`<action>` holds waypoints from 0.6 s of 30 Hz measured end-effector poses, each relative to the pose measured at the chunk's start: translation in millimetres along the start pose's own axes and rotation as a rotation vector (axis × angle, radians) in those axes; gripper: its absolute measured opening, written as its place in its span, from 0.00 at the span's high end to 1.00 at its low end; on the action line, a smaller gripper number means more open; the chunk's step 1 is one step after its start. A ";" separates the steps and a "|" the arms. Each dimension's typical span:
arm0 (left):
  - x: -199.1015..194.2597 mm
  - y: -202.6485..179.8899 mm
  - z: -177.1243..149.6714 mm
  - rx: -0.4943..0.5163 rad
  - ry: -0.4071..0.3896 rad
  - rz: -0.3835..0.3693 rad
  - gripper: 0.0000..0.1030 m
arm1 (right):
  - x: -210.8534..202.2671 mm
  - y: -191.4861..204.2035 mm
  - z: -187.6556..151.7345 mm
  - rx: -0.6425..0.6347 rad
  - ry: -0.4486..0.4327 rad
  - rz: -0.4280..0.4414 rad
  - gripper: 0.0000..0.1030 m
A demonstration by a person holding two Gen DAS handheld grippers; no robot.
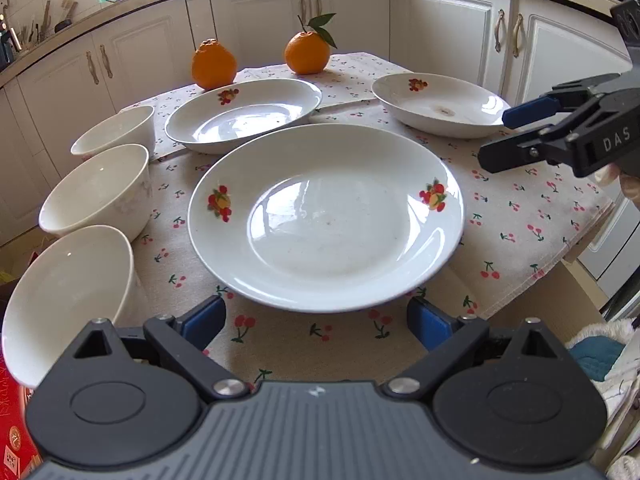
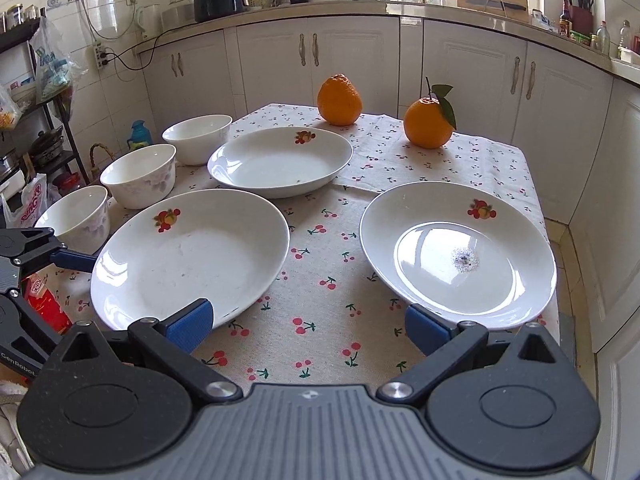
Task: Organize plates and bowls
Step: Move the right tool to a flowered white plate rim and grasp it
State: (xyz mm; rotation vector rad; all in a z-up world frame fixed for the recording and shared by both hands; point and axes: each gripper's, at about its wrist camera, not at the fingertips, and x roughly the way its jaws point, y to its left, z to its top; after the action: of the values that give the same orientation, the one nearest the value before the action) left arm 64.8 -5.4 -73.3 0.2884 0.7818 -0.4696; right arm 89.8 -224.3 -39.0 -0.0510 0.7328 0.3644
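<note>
Three white plates with fruit prints lie on the cherry-print tablecloth (image 1: 520, 216). The nearest plate (image 1: 326, 216) sits just beyond my left gripper (image 1: 316, 322), which is open and empty, its blue pads standing wide before the plate's near rim. A second plate (image 1: 244, 114) is behind it and a third plate (image 1: 438, 104) at the far right. Three white bowls (image 1: 68, 296) (image 1: 98, 190) (image 1: 116, 134) line the left edge. My right gripper (image 2: 308, 326) is open over bare cloth between the left plate (image 2: 190, 258) and the right plate (image 2: 458, 258). It shows from the side as the right gripper (image 1: 494, 138).
Two oranges (image 1: 213, 65) (image 1: 307, 53) stand at the table's far end. White cabinets (image 2: 472, 68) ring the table closely. The cloth's right edge (image 1: 576, 248) hangs over the table. A red box (image 1: 12, 432) sits below left, and a towel (image 1: 600, 356) at the lower right.
</note>
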 end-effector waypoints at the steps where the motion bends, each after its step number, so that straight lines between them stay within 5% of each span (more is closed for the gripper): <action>1: 1.2 0.3 0.3 -0.011 -0.003 -0.008 0.06 | 1.3 0.5 0.6 -0.004 0.004 0.002 0.00; 8: 5.7 -1.5 2.6 -0.052 -0.002 0.000 0.03 | 8.3 4.8 7.5 -0.058 0.019 0.047 0.00; 18: 9.3 -0.3 3.7 -0.137 0.017 0.030 0.00 | 32.6 17.4 32.4 -0.211 0.048 0.229 0.00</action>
State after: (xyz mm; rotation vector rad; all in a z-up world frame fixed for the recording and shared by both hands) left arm 72.6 -9.9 -77.7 0.1764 0.8216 -0.3838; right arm 127.0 -192.4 -35.0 -0.1767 0.7476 0.6611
